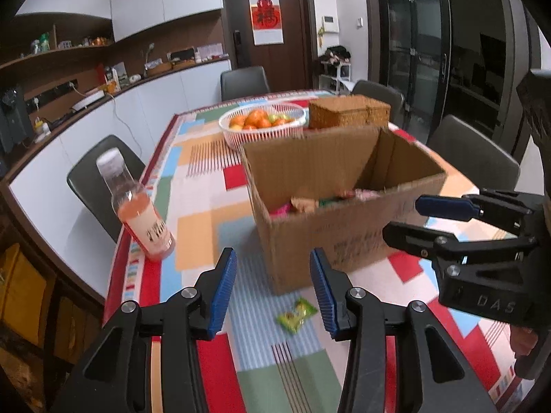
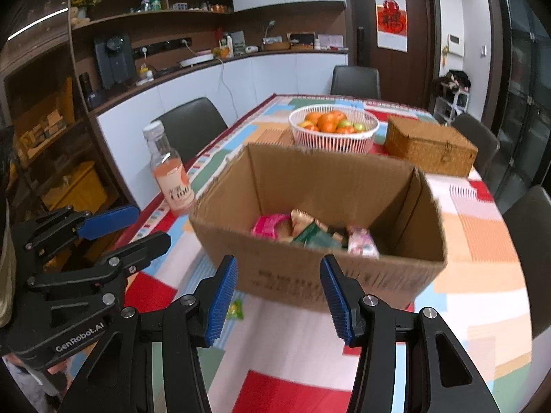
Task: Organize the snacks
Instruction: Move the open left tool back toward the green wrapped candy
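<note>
We see an open cardboard box (image 2: 320, 268) standing on the worktop (image 1: 206, 230), which wears a cloth of red, orange, blue and green blocks; inside the box lie several wrapped snacks (image 2: 316, 232), among them a pink packet, a green one and a pale pink one, their print too blurred to read; on the cloth just in front of the box lies one loose green snack packet (image 1: 297, 314), flat and apart from the box wall; in the left wrist view it sits between the tips of the left gripper (image 1: 273, 292), whose jaws are spread wide and grasp nothing; the right gripper (image 2: 279, 301) hovers before the box's near wall, its jaws likewise released and empty; each gripper shows at the edge of the other's view; to the left of the box stands an upright bottle (image 1: 137, 206) of pink drink with a white cap, near the worktop's edge; behind the box sit a white basket (image 2: 333, 130) of oranges and green fruit and, beside it, a closed woven box (image 2: 430, 149); dark chairs (image 2: 189, 127) surround the worktop.
</note>
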Available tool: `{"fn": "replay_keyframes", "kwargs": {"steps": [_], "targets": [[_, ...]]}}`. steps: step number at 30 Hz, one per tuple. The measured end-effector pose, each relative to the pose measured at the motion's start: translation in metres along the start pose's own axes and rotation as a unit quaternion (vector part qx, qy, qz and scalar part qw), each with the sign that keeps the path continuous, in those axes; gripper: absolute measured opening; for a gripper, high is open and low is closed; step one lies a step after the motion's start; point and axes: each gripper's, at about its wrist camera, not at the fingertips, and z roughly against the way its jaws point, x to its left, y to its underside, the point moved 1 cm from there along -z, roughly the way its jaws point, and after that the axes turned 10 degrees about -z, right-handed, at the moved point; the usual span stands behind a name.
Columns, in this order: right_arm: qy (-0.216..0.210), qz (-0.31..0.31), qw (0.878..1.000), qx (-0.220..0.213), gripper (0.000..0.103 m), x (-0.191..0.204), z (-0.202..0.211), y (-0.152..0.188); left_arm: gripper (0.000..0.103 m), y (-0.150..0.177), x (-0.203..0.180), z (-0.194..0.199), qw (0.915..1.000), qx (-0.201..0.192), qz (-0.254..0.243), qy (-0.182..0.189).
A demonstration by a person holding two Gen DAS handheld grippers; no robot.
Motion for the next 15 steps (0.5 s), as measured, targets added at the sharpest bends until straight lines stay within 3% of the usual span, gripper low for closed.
{"fn": "replay_keyframes", "kwargs": {"steps": [8,15], "targets": [[0.011,-0.011,0.999,0.041,0.051,-0.003,-0.020,0.031,0.044,0.031,-0.005,-0.022,0.9985,0.031,0.014,0.043],[0.030,-0.011,0.997,0.065,0.051,-0.005,-0.039,0.047,0.045,0.047,-0.011,-0.046,0.9966,0.055,0.011,0.059]]}}
